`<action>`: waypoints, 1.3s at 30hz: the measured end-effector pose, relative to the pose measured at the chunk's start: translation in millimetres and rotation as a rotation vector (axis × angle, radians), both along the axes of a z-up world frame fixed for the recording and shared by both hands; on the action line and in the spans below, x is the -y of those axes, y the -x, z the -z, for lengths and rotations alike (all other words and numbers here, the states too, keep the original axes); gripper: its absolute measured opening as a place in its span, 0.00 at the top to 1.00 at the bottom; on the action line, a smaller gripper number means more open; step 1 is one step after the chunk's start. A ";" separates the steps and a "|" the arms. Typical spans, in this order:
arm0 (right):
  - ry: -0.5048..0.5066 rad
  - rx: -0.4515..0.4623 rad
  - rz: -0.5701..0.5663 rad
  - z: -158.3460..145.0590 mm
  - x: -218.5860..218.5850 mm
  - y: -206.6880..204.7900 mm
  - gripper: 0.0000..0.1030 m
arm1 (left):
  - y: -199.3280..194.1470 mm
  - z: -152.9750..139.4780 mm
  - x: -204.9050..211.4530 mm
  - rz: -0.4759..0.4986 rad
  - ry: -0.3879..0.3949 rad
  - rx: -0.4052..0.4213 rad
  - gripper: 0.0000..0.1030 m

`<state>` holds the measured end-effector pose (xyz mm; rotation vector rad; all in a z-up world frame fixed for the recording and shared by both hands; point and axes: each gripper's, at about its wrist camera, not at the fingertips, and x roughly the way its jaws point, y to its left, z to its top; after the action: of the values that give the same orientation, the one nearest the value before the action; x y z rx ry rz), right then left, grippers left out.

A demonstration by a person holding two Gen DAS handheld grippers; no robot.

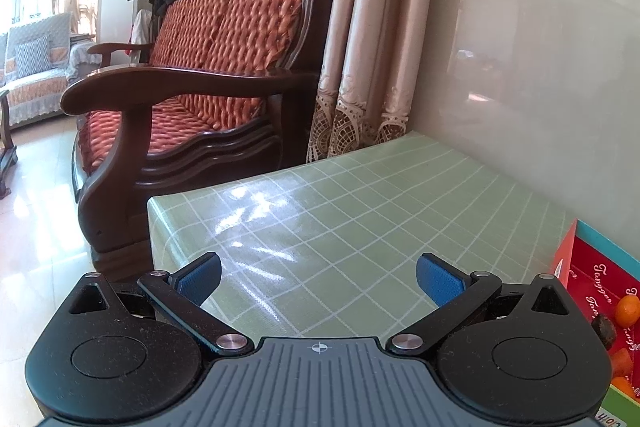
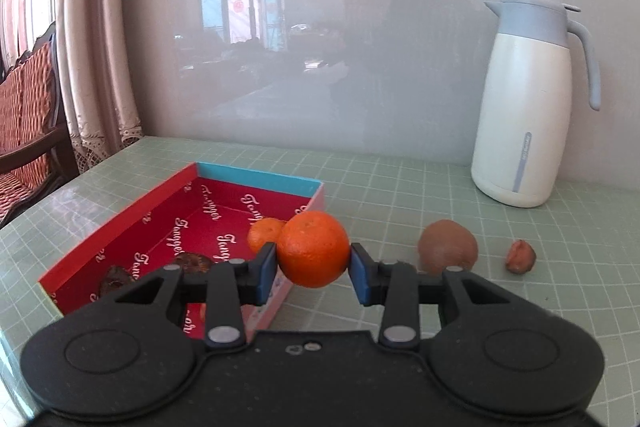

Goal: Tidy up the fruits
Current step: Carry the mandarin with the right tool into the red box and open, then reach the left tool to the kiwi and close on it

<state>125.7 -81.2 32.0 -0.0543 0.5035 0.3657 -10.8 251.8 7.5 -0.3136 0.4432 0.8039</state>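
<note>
My right gripper is shut on an orange and holds it above the right wall of a red box. Inside the box lie a smaller orange and dark brown fruits. A brown kiwi and a small reddish-brown fruit sit on the table to the right. My left gripper is open and empty over the green checked tablecloth. The box's corner with an orange shows at the left wrist view's right edge.
A white thermos jug stands at the back right against the glossy wall. A wooden sofa with red cushions stands past the table's left edge, beside a curtain.
</note>
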 end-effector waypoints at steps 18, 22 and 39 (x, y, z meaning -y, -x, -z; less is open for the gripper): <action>0.043 0.029 -0.149 -0.1 -38.3 17.8 0.64 | 4.1 1.2 -1.9 -0.016 0.003 -0.009 0.00; 0.084 0.045 -0.215 3.1 -54.9 26.6 0.64 | 3.9 1.3 -1.8 -0.016 0.004 -0.009 0.00; 0.118 0.097 -0.210 1.1 -56.1 38.2 0.48 | -5.6 -0.3 12.0 0.027 0.005 -0.004 0.00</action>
<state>87.4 -25.2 30.8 -0.2392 0.4238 0.5359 -5.2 239.8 7.8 -0.3098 0.4526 0.7771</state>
